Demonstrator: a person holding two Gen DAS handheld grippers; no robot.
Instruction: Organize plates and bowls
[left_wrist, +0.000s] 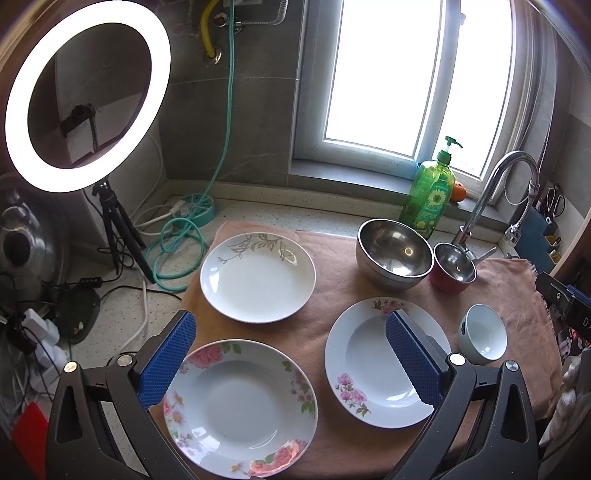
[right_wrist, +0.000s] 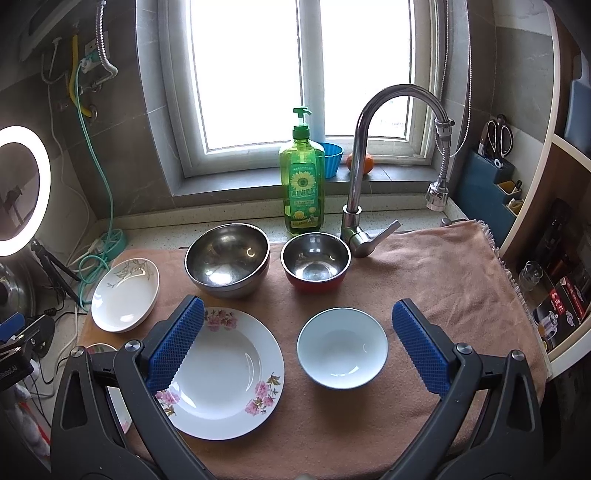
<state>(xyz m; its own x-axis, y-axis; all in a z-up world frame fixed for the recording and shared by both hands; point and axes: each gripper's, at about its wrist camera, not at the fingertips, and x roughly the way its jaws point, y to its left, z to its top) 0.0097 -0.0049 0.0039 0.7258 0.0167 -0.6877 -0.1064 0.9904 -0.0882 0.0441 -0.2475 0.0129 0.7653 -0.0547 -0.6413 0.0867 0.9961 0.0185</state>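
A: Both are spread wide and empty. The left hand-held gripper (left_wrist: 291, 354) hangs over the rose plate (left_wrist: 240, 410), the right hand-held gripper (right_wrist: 297, 343) over the white bowl (right_wrist: 342, 348) beside the pink-flower plate (right_wrist: 221, 373).

B: Which first?

A: I'd take the white bowl by its rim, one finger inside and one outside, then lift straight up.

B: And farther back on the towel (right_wrist: 424, 266)?

A: The leaf plate (right_wrist: 125, 294) sits left; the large steel bowl (right_wrist: 227, 258) and red-sided bowl (right_wrist: 316, 262) stand side by side. Nest small into large, gently.
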